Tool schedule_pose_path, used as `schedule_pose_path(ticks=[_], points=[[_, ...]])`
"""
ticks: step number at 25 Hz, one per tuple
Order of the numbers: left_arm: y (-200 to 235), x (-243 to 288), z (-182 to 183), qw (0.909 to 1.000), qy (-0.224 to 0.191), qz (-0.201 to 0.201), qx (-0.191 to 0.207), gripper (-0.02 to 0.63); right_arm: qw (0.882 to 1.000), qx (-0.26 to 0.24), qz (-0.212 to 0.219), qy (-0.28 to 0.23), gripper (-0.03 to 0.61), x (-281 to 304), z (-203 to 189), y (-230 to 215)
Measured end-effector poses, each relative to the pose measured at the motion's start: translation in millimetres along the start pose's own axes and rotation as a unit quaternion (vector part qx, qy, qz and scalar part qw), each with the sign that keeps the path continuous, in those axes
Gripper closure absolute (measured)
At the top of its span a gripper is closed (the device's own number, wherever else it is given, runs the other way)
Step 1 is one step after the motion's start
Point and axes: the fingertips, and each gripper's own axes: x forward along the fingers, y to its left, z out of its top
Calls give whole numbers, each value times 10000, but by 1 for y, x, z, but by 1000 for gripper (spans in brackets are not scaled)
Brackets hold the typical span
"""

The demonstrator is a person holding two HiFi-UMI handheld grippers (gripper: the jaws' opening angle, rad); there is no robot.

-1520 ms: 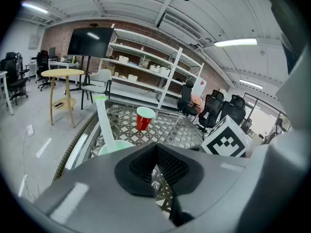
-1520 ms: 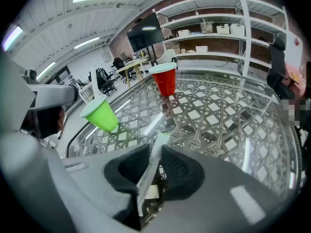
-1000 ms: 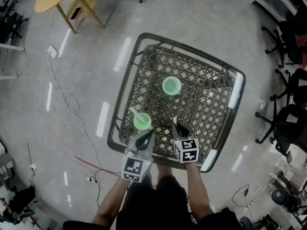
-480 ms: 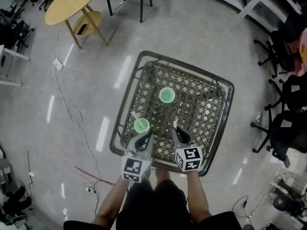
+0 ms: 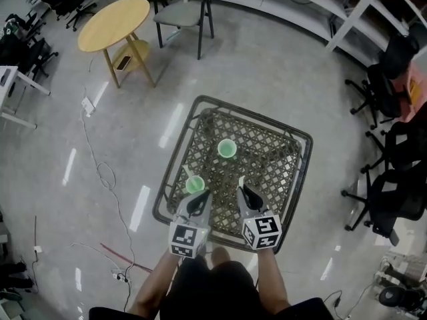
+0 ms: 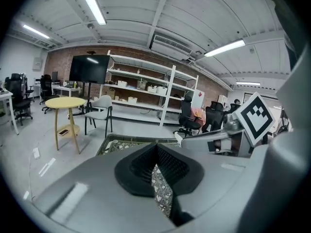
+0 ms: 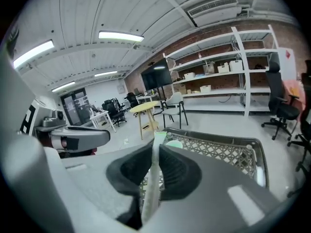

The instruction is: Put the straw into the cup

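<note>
Two bare forearms at the bottom of the head view, each carrying a marker cube point(image 5: 185, 239). Left hand-held gripper point(image 5: 202, 197) has its jaws pressed together at the tips with nothing between them; in its own view only lattice shows through the slit behind the tips point(image 6: 156, 152). Right hand-held gripper point(image 5: 244, 192) is pinching the straw point(image 7: 151, 178), a pale, flat-looking strip that runs up between the black pads and pokes out past the tips point(image 5: 241, 181). The straw is in neither cup. Both grippers sit over the near edge of the bench point(image 5: 267, 159), a dark metal lattice top with a rounded rim. Near cup point(image 5: 195, 184), green, stands on the lattice just beyond the left gripper's tips; a pale sliver shows at its far-left rim, too small to identify. Far cup point(image 5: 227, 148), also green, stands upright toward the middle of the bench, well apart from the near one, and its rim shows just past the straw's tip in the right gripper view point(image 7: 174, 145). Beyond: grey floor with a loose cable point(image 5: 100, 179), a round wooden table point(image 5: 113, 24), a chair point(image 5: 183, 9), office chairs point(image 5: 393, 199) at right, white shelving along the brick wall point(image 6: 146, 93)
</note>
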Motion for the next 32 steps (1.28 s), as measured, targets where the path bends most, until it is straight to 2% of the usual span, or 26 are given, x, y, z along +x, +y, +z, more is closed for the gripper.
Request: schedule_pose_path(ticks=[16,25,32], points=[[-9,-23,51,9977,-571,340,139,607,9950,-120,294,-947,529,-33,76,8],[17,-9,64,9971,-631,422,54,607,9931,-65,301,-1128,529,-7,110,-1],[38,32,69,9979,-576,307,12,607,9930,189,329,-1118,529,41,112,-22]])
